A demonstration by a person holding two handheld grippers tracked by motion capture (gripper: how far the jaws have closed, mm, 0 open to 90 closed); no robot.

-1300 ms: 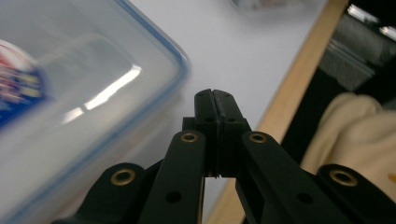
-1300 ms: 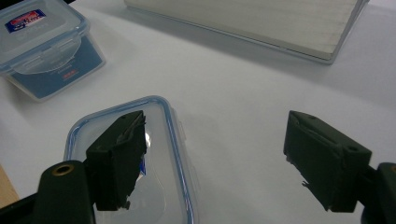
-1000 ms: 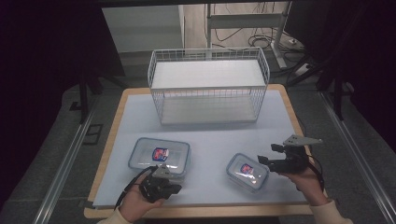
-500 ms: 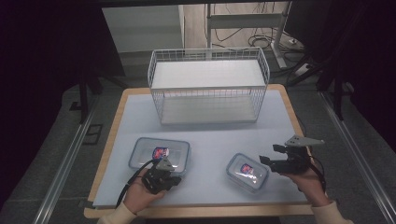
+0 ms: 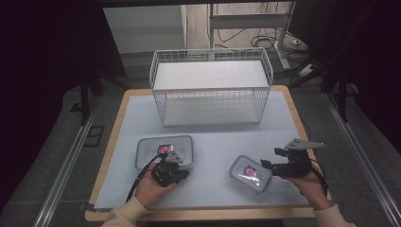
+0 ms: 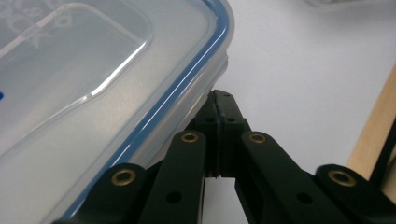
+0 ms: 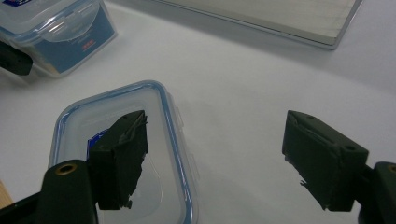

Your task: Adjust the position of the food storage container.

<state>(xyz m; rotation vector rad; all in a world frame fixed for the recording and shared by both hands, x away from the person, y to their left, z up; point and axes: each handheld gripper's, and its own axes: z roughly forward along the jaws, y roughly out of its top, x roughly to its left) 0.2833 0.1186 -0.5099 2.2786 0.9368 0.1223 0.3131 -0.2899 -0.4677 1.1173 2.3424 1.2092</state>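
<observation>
Container [image 6: 107, 84] seemingly touches closed left gripper [image 6: 218, 100].

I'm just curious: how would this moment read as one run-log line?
left gripper: shut, tips at large box | right gripper: open beside small box | wire basket: behind

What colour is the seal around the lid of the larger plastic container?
Blue; the seal shows best in the left gripper view.

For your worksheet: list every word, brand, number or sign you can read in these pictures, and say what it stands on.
None can be read.
Larger container: red and blue label inside, print too small.
Smaller container: same kind of label, blurred.
Larger container's lid: faint embossed marks, illegible.
</observation>
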